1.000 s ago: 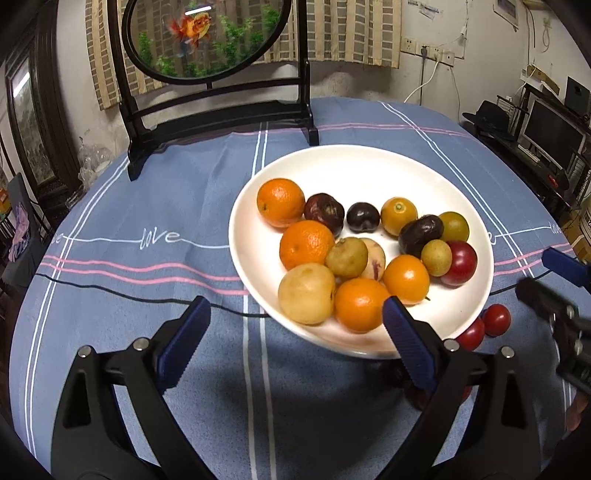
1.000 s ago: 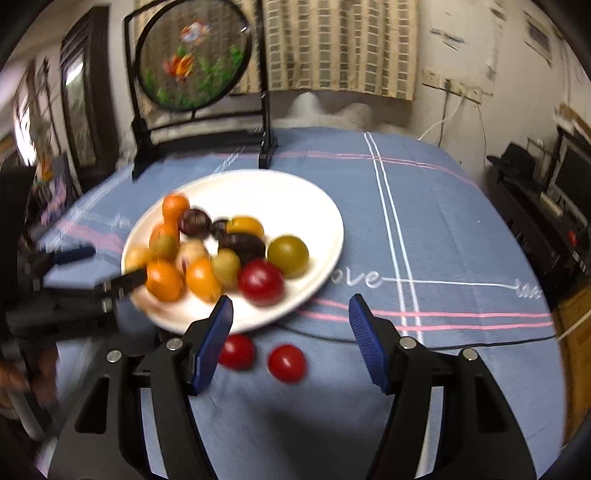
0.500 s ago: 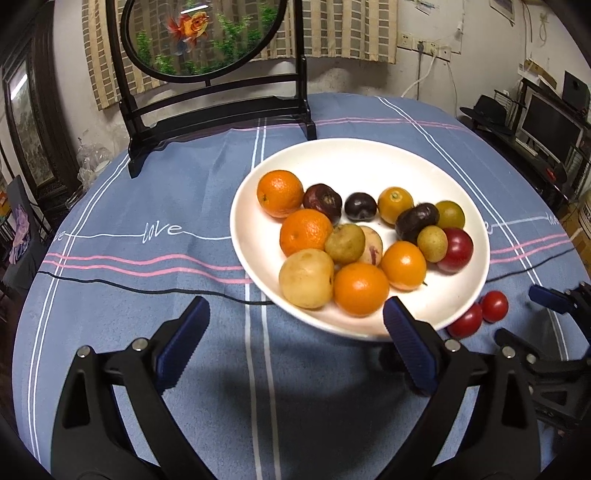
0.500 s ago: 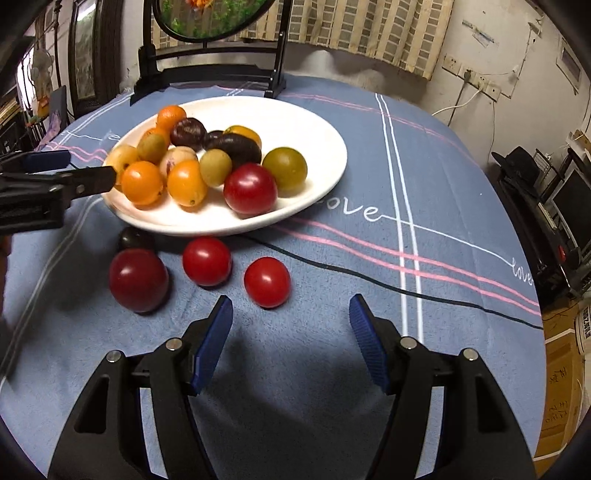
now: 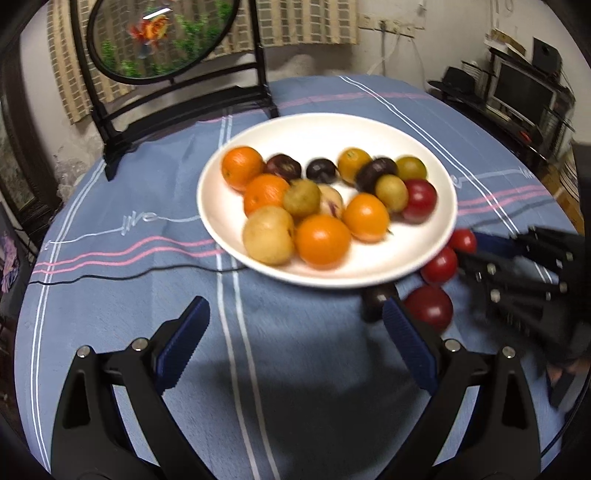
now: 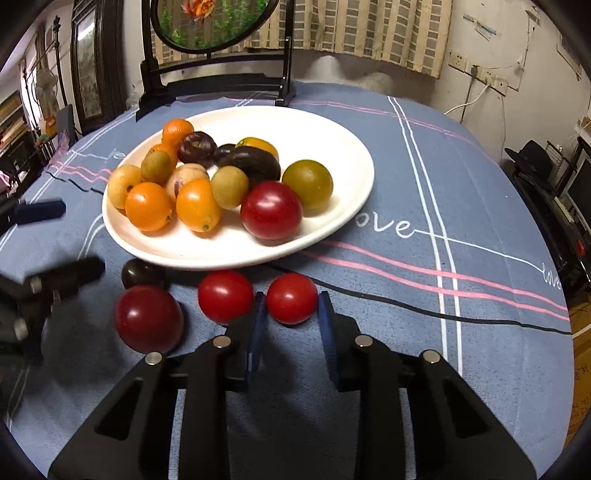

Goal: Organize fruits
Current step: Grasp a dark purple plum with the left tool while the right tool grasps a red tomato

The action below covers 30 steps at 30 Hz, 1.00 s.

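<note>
The bench (image 6: 461,206) is round and wears a blue cloth with white and pink lines. At its far edge stands a black frame with a round picture (image 6: 214,22) of a fish and plants.

Near the middle of the bench sits my big white plate (image 6: 332,147). It is full of fruit: orange ones (image 5: 322,240), a pale yellow one (image 5: 268,235), small green ones (image 5: 301,197), dark purple ones (image 6: 251,162) and one big red tomato (image 6: 271,210) by the near rim.

Four fruits lie on the cloth just beside the near rim of the plate. The biggest is a dark red tomato (image 6: 149,318). Next to it is a bright red tomato (image 6: 226,296), and then a smaller red tomato (image 6: 291,303). A little dark plum (image 6: 142,274) sits right under the plate's rim, behind the dark red tomato.

My right gripper (image 6: 290,325) is low over the cloth. Its blue pads are narrow, one on each side of the smaller red tomato, very close to it. I cannot tell if they press on it.

My left gripper (image 5: 295,347) hangs over bare cloth at the near edge of the bench. It is wide and holds nothing.
</note>
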### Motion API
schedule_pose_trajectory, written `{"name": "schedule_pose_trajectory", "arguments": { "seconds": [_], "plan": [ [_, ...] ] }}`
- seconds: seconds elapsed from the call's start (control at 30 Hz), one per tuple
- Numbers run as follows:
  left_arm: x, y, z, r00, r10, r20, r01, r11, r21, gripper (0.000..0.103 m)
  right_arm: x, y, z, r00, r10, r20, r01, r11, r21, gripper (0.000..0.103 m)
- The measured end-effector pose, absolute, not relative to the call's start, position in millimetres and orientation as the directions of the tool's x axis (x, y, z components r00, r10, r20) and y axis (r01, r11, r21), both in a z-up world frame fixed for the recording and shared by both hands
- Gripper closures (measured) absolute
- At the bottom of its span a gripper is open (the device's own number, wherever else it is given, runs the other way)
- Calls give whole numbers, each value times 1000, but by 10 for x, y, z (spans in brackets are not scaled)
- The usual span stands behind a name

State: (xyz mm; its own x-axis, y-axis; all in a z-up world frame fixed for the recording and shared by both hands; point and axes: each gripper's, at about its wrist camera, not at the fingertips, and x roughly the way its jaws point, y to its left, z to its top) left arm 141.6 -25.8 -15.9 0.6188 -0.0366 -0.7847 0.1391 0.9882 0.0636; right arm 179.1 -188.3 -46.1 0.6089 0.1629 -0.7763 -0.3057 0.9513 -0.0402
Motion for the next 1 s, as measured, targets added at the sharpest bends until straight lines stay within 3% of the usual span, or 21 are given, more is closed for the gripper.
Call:
{"name": "schedule_pose_trajectory", "arguments": {
  "seconds": [0.3, 0.43, 0.67, 0.7, 0.77, 1.0],
  "plan": [
    [1395, -329, -362, 569, -53, -821, 197, 978, 73, 9, 1720, -1962, -327, 626, 182, -759, -297, 955, -16, 74],
    [1400, -428, -470, 547, -43, -836, 235, 966, 104, 26, 1716, -1956, -323, 625, 178, -760, -298, 954, -22, 74],
    [1472, -507, -504, 562, -81, -823, 252, 965, 77, 31, 1694, -1941, -298, 629, 185, -755, -306, 952, -22, 74],
    [1483, -510, -503, 557, -93, -825, 255, 965, 64, 34, 1689, -1941, -297, 630, 185, -755, -306, 952, -22, 74],
    [1501, -529, -504, 531, -168, -831, 280, 960, -15, 52, 1681, -1944, -288, 631, 187, -753, -306, 952, -21, 74],
    [1521, -646, -518, 568, -167, -806, 266, 964, -13, 57, 1666, -1944, -269, 634, 190, -749, -308, 951, -19, 74]
  ]
}}
